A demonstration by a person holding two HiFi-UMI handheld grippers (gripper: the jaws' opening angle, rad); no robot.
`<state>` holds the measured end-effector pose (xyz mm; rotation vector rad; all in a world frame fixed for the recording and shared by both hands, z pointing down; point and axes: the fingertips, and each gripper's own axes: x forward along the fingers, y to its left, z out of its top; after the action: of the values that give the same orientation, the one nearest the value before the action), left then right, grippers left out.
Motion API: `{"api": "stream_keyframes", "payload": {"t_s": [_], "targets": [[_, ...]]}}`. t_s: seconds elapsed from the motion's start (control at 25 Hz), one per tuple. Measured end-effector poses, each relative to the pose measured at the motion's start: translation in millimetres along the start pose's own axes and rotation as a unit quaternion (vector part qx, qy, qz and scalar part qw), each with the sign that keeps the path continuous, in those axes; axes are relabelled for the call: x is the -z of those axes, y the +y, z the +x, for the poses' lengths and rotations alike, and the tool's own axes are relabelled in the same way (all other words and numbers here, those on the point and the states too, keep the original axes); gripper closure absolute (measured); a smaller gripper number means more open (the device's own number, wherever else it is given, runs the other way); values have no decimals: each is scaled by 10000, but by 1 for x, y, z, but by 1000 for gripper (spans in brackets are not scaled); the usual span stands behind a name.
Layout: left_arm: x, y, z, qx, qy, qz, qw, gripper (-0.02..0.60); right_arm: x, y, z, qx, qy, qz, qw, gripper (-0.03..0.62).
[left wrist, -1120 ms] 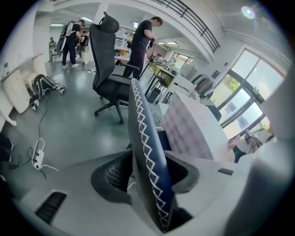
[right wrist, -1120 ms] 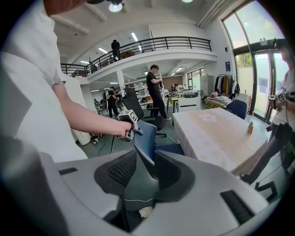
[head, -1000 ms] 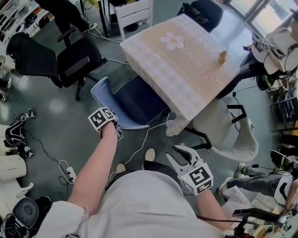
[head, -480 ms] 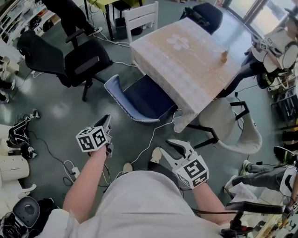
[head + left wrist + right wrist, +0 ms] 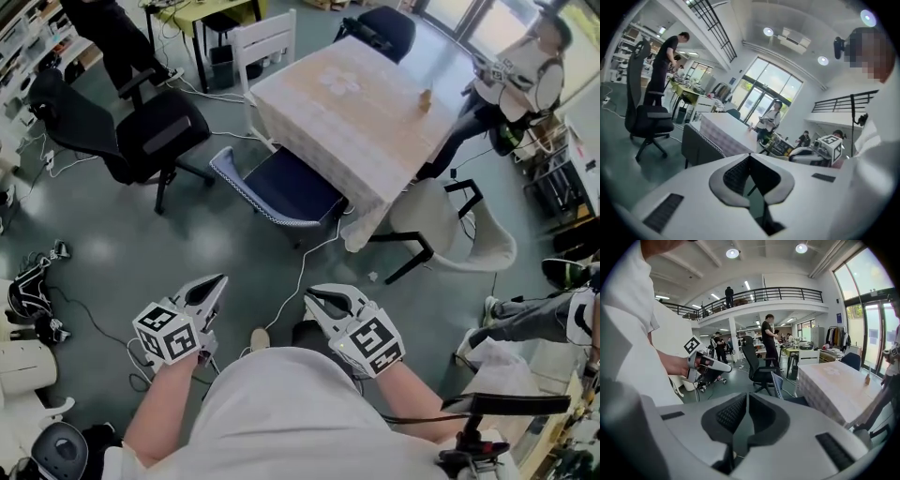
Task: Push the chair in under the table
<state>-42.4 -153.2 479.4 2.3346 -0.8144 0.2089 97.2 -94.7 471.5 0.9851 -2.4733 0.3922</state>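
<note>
The blue chair [image 5: 281, 187] stands with its seat partly under the cloth-covered table [image 5: 366, 103] and its back [image 5: 234, 178] toward me. Both grippers hang in front of my body, well short of the chair. My left gripper [image 5: 218, 281] is shut and empty. The jaws of my right gripper [image 5: 315, 294] are closing, their tips nearly together with nothing between them. In the left gripper view the shut left gripper [image 5: 750, 155] points at the chair back [image 5: 701, 147] and table [image 5: 724, 129]. The right gripper view shows the right gripper [image 5: 746, 394], the chair [image 5: 779, 384] and the table [image 5: 834, 385].
A black office chair [image 5: 150, 131] stands left of the blue one. A pale armchair [image 5: 469, 239] sits at the table's near right corner, a white chair [image 5: 267, 37] behind it. A cable [image 5: 300, 272] runs across the floor. A person [image 5: 525, 66] stands far right.
My left gripper has come off the chair back, pulled toward my body and shut. The right gripper's jaws have come together. The chair now lies farther from both.
</note>
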Motion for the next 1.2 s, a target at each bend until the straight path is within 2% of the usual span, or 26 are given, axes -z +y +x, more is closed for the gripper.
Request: {"api": "stream_keyframes", "payload": {"t_s": [0.16,0.24,0.4,1.0,1.2], "targets": [[14,-29,-25,491,230,593,9968,569,0,39,4,18,-2,-80,10000,569],[20,-36,-36,580,325,832,9943,569,-3,56,7,-26,-33,-122,9999,571],[26,-45,-41,628,419,1020,9919,569,-4,66,8,-107,-85,-205,9997,574],[35,-46,-66,831,521,943,9907,569,-10,108,1,117,-70,-403,9991,579],[35,-40,-65,917,577,887,9901,569,-10,108,3,217,5,-379,9990,579]]}}
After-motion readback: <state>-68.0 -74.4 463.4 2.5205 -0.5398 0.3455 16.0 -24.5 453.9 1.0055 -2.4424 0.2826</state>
